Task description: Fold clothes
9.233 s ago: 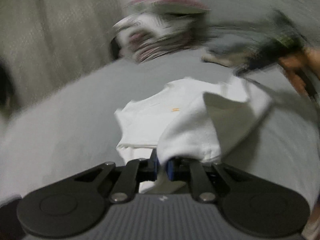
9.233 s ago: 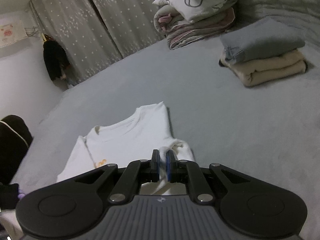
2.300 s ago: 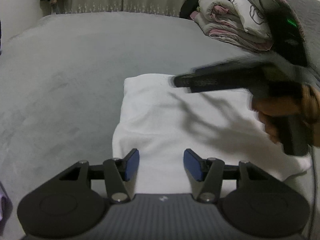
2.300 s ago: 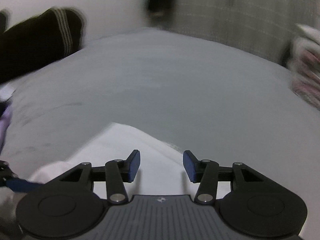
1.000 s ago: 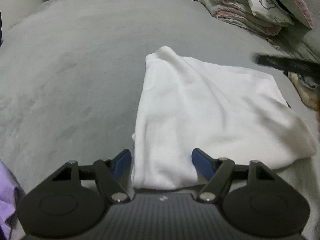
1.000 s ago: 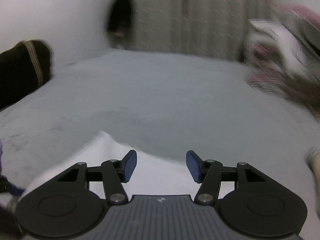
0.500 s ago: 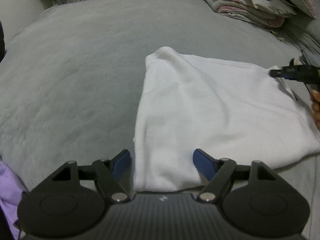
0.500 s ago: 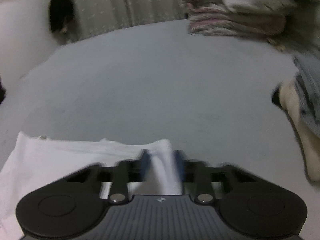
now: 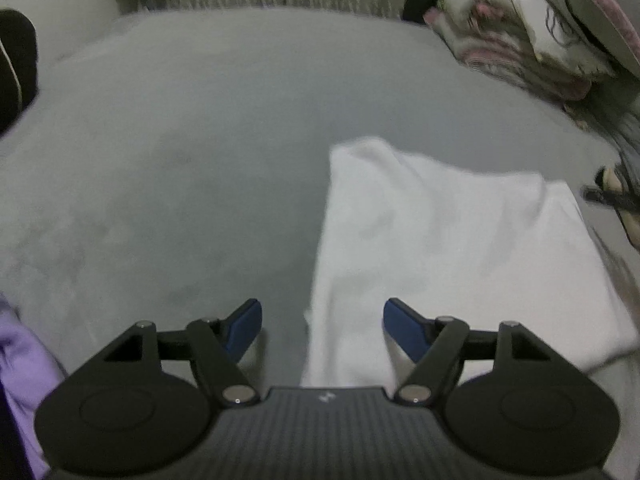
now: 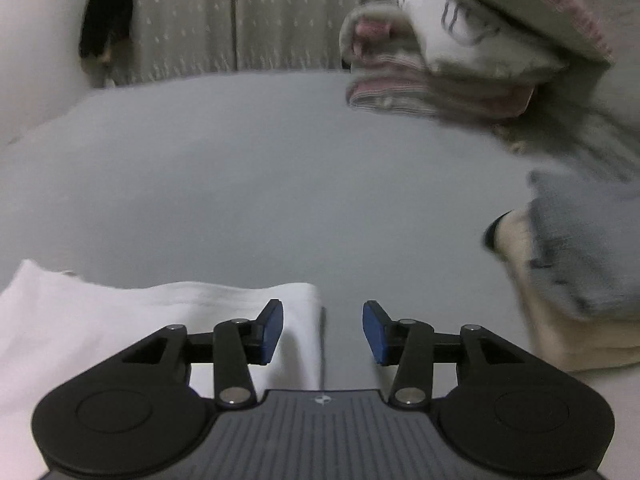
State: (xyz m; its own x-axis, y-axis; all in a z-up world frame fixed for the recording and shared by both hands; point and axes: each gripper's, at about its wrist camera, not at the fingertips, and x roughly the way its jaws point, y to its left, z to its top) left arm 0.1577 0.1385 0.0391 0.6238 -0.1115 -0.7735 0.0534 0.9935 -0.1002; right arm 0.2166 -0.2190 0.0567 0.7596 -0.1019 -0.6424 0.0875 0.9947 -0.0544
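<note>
The left gripper (image 9: 322, 322) has its jaws apart and they are closing a little; the near left corner of the folded white shirt (image 9: 448, 256) lies between the blue pads (image 9: 244, 326), but the pads do not press on it. The right gripper (image 10: 323, 330) has its jaws apart too, and they are opening; the right edge of the white shirt (image 10: 168, 312) lies under its left pad and partly in the gap, not pinched. The shirt lies flat on the grey bed (image 9: 200, 140), folded to a rough rectangle, with one far corner a little raised. In the left view the tip of the other gripper shows at the far right edge, just beside the shirt. To the right of the shirt, near but apart, stands a pile of folded clothes (image 10: 576, 264), a blue-grey piece on top of a cream one. Farther away, on the right, folded quilts (image 10: 448, 60) are stacked. A purple cloth (image 9: 24, 364) lies at the near left. Curtains (image 10: 240, 16) hang behind the bed.
</note>
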